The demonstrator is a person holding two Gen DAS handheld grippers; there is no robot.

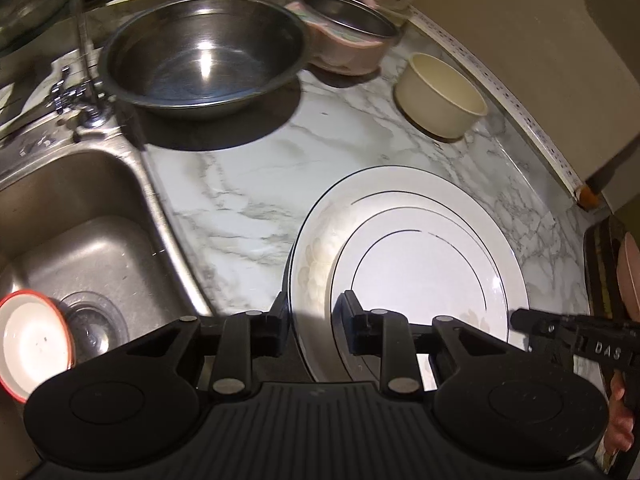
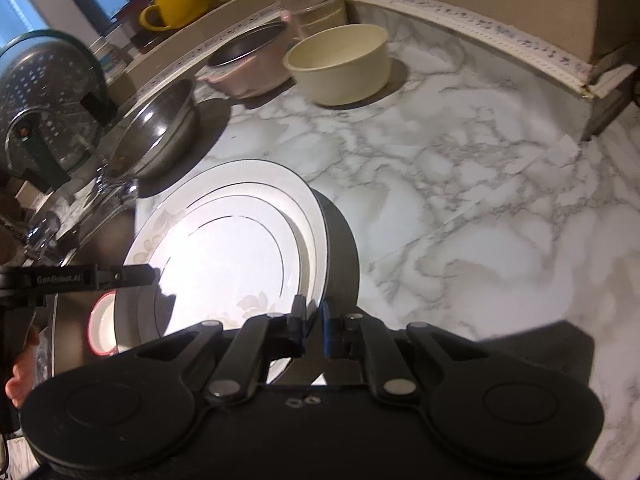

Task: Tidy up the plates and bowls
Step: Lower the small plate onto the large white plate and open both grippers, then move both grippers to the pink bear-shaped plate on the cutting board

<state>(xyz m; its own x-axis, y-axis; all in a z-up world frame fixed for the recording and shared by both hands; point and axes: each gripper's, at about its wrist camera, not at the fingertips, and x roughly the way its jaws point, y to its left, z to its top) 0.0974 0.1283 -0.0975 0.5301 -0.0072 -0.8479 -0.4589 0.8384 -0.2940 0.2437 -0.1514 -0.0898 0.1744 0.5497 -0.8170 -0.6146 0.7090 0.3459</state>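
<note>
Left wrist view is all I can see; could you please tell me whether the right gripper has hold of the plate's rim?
Observer: Yes, the right gripper is shut on the near rim of the plate.
Operator: Thank you. Is anything standing on the ledge at the back?
Observer: A yellow mug stands on it, outside your view.

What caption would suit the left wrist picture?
Both grippers' fingers grip a white plate on the marble counter beside the sink.
</note>
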